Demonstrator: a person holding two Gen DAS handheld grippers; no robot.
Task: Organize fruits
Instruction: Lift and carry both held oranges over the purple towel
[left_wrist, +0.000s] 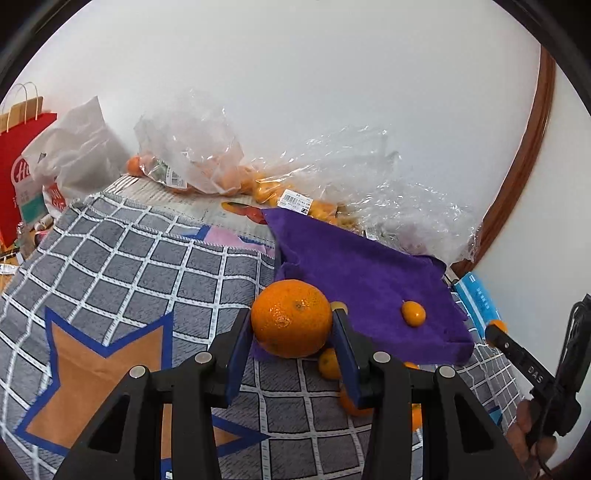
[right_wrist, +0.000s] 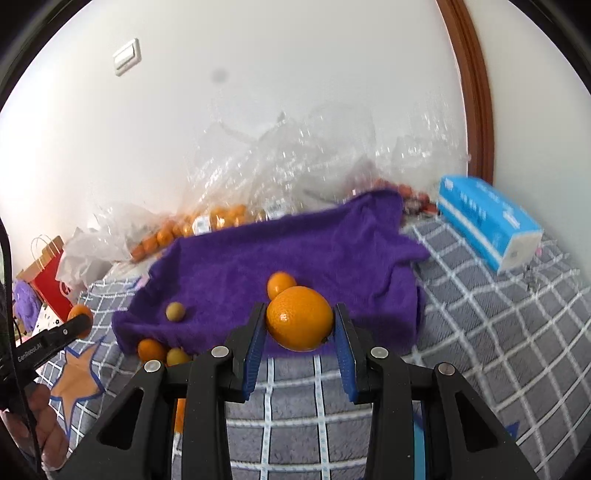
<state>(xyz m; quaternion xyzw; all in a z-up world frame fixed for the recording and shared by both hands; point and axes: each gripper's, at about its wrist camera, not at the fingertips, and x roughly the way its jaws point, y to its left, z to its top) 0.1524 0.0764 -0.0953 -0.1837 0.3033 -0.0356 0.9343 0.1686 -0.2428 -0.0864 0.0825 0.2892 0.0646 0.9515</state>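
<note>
Your left gripper (left_wrist: 291, 328) clamps a large orange (left_wrist: 291, 318) between its blue pads, raised over the near edge of a purple towel (left_wrist: 362, 280). Your right gripper (right_wrist: 300, 328) grips a second orange (right_wrist: 300, 318) the same way, above the near side of that towel (right_wrist: 288, 254).

The towel lies rumpled on a grey blanket (left_wrist: 147, 266) with a white grid and an orange star edged in blue (left_wrist: 92, 373). On the towel rest a small orange fruit (left_wrist: 413, 313) and, in the right view, another small orange fruit (right_wrist: 280, 283) just behind the held one, and a dull yellowish fruit (right_wrist: 175, 312) to its left. More small fruits (right_wrist: 151, 349) sit on the blanket at the towel's near left corner.

Along the far edge, against a plain white wall (left_wrist: 295, 92), crinkled clear plastic bags (left_wrist: 192, 155) hold more orange fruit. At far left stand a red paper bag (left_wrist: 18, 162) and a white plastic bag (left_wrist: 74, 147). A blue tissue pack (right_wrist: 487, 225) lies at the right on the blanket, near a brown wooden door frame (right_wrist: 476, 92). A light switch (right_wrist: 127, 57) is fixed high on the wall.
</note>
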